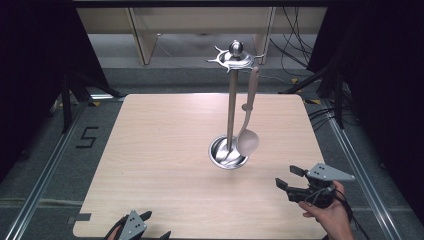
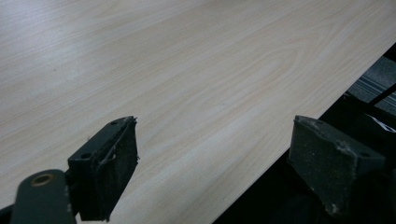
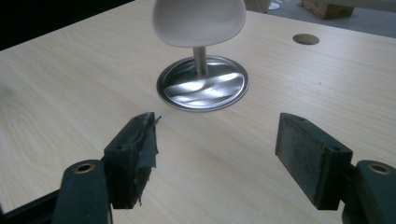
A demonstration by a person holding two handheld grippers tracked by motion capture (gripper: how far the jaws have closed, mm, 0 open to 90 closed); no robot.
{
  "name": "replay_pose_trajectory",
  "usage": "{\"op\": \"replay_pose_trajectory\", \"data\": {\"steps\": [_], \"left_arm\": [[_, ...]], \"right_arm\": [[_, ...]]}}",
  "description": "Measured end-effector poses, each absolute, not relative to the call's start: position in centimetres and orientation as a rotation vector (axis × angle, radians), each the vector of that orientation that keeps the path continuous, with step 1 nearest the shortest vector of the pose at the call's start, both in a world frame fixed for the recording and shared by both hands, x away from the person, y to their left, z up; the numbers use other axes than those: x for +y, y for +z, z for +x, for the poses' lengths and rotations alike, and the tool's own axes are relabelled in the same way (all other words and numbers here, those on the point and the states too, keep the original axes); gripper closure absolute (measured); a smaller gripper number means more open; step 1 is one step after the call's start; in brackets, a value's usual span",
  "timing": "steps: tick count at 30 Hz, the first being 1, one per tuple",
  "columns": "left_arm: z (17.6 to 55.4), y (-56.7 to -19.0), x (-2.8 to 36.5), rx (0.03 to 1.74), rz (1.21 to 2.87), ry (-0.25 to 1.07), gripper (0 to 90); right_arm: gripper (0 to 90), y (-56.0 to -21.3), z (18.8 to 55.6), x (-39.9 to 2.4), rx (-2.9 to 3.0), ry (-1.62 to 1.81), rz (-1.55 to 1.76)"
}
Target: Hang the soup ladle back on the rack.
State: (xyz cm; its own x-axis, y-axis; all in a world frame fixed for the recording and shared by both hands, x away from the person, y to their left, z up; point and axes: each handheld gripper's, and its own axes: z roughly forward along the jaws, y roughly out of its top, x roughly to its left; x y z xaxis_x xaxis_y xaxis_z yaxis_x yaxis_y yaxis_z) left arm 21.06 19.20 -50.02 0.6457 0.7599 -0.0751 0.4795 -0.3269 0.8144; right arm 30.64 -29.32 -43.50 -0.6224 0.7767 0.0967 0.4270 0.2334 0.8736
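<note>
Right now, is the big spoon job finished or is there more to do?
Hanging looks done: the ladle hangs from the metal stand, its bowl above the round base. Nothing is in hand: the right gripper has open, empty jaws near it, and the left gripper is open over the table. Nothing more seems left.

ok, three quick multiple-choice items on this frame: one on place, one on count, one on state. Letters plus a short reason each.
1. Where is the pale beige plastic ladle?
A. lying on the table
B. hanging from the silver metal stand
C. held by a gripper

2. How many utensils hang on the stand?
A. one
B. two
C. three

3. How is the right gripper?
A. shut on the ladle
B. shut, holding nothing
C. open, holding nothing

Key: 1 B, its handle hooks on the stand's top ring and the bowl hangs over the round base. 2 A, the other hooks are bare. 3 C, the right gripper view shows bare light wooden table between the jaws.
</note>
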Motion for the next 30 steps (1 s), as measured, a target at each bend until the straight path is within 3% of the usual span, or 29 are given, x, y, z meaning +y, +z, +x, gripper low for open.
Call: {"op": "replay_pose_trajectory", "data": {"steps": [30], "left_arm": [[21.2,-49.9,19.4,0.939,2.038,0.424,15.0]], "right_arm": [[28.2,-45.6,28.6,-29.1,2.224,1.332,1.094]]}}
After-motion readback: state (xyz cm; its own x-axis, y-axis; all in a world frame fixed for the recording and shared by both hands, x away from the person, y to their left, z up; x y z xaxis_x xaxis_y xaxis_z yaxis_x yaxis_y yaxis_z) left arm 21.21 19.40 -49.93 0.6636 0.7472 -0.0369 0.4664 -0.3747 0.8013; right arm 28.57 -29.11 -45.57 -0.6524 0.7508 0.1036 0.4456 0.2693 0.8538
